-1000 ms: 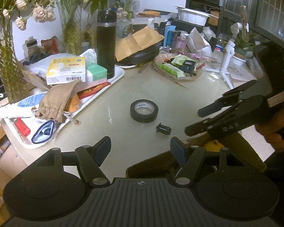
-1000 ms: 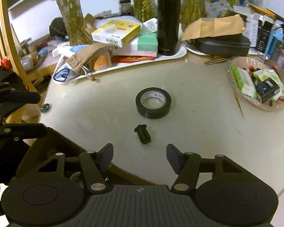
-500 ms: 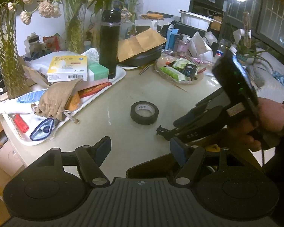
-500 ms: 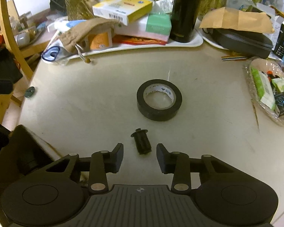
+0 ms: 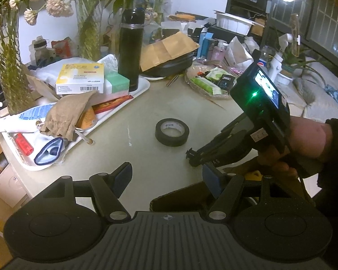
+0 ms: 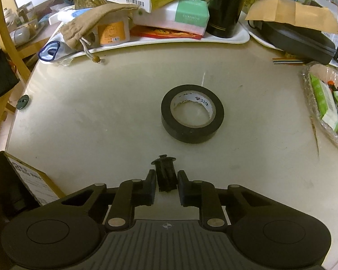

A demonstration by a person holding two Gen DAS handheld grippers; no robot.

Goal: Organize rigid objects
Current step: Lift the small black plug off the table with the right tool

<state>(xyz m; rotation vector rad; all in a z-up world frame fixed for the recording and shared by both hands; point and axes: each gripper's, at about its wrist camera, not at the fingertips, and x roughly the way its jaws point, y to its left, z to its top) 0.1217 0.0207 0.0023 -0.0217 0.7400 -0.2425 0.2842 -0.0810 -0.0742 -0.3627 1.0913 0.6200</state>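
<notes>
Two loose items: black plug [image 6: 165, 173] and tape roll [image 6: 192, 113], both on the surface [image 6: 101, 117].
Right gripper [image 6: 166, 185]: I have it clenched on the plug, not yet lifted (by my reading).
Left gripper [image 5: 166, 175]: half-spread, empty, over the cardboard box [image 5: 180, 196].
Progress: early; tape roll untouched.

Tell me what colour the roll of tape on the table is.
Black, with a pale inner core. The roll of tape shows best in the right wrist view.
</notes>
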